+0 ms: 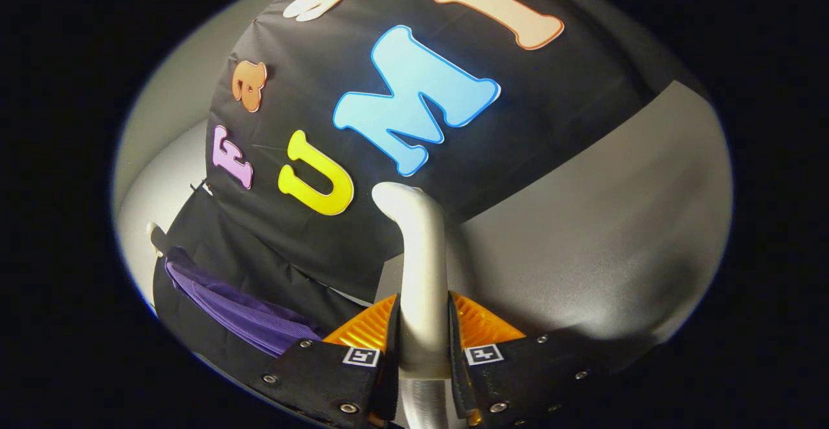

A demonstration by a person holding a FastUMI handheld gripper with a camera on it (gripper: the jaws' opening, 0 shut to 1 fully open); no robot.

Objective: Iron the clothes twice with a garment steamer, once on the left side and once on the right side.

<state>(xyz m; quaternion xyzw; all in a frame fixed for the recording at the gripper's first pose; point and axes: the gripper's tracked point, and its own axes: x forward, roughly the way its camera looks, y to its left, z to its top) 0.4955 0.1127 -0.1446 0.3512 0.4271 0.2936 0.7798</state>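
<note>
Gripper view shows the gripper clamped with both fingers on the garment steamer, a smooth silvery curved handle rising between them. A purple garment hangs off to one side, near the ribbed pads. Swinging the head toward that soft cloth, keeping the grip firm, seems wise.

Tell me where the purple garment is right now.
In the gripper view, the purple garment hangs against the black cloth wall, off to the left of the gripper, which is shut on the silver steamer handle.
</note>
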